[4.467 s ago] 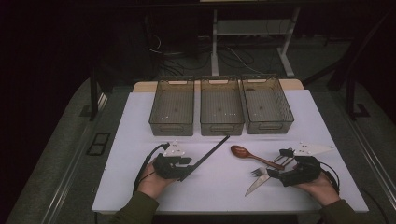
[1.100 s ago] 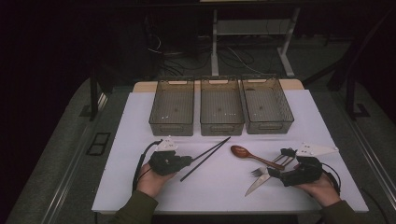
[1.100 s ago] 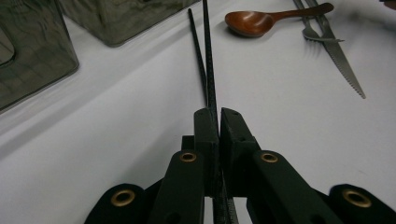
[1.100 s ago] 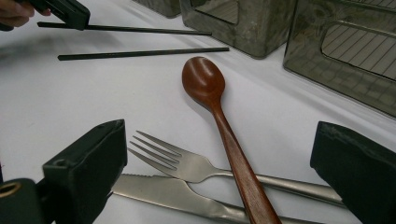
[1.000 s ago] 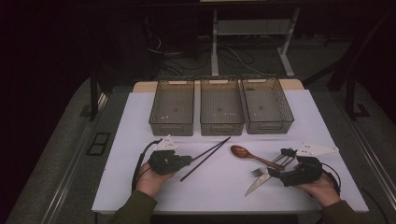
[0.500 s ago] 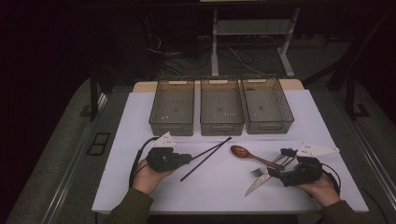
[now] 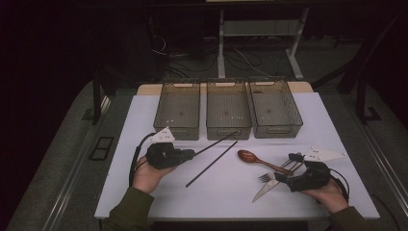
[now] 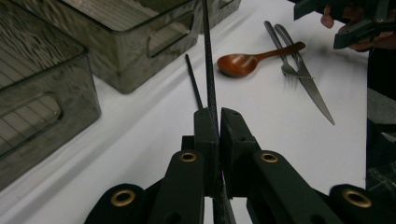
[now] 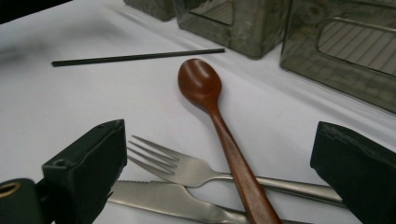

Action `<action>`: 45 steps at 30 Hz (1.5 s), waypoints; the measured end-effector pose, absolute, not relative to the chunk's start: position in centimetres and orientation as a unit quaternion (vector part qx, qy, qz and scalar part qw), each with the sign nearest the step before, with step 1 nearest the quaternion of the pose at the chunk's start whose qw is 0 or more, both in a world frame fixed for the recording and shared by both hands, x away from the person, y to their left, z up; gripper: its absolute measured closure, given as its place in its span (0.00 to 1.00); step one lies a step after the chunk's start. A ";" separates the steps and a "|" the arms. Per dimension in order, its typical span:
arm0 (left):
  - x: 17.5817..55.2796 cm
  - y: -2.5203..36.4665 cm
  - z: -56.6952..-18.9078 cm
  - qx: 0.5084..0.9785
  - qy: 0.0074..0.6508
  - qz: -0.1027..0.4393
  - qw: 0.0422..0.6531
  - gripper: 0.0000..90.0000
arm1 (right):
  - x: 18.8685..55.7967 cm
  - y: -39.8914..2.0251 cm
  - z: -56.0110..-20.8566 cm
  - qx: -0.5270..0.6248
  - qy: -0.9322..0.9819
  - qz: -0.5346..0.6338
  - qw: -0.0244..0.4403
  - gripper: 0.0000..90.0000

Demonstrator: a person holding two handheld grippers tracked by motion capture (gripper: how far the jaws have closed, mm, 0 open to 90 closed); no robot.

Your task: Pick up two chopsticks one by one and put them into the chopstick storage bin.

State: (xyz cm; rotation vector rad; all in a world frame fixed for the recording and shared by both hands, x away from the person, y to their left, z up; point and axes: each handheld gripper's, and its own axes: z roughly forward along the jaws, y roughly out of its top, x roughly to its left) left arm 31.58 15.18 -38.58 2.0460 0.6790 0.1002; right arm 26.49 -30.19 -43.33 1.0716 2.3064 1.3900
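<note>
Nearest me, my left gripper (image 7: 190,154) has its fingers pinched tight on one black chopstick (image 8: 208,70), gripped near its back end so most of the stick juts forward, its tip raised toward the front wall of the middle bin (image 7: 228,129). In the left gripper view the stick runs straight up between the two pads with no bend. I judge it stiff, very light and thin, and smooth enough to swivel or slide in a pinch this close to one end; a hold nearer the middle would steady it.

My right gripper (image 7: 281,179) sits low on the bench (image 7: 327,120) with its fingers wide apart and holding nothing, the fork (image 9: 187,170) and knife (image 9: 173,200) just in front of them and the brown wooden spoon (image 9: 210,100) lying across both handles.

Farther out, the second chopstick (image 7: 211,164) lies flat on the bench between the two grippers. Beyond it stand three clear bins in a row, left bin (image 7: 177,126), middle, right bin (image 7: 276,129), all looking empty.
</note>
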 end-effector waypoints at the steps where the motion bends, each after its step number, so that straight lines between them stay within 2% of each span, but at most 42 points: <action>1: 31.8 15.2 -38.5 0.836 0.277 0.043 0.471 0.94 | 26.5 -30.2 -43.3 0.368 0.789 0.477 0.121 0.02; 18: 35.2 15.4 -36.2 0.828 0.290 0.057 0.476 0.94 | 26.2 -30.3 -43.6 0.371 0.792 0.470 0.120 0.00; 34: 39.4 16.0 -33.7 0.826 0.303 0.103 0.465 0.94 | 26.0 -30.5 -43.5 0.375 0.788 0.475 0.114 0.00; 45: 42.2 17.2 -33.8 0.811 0.335 0.128 0.462 0.94 | 26.0 -30.5 -43.5 0.374 0.789 0.474 0.117 0.00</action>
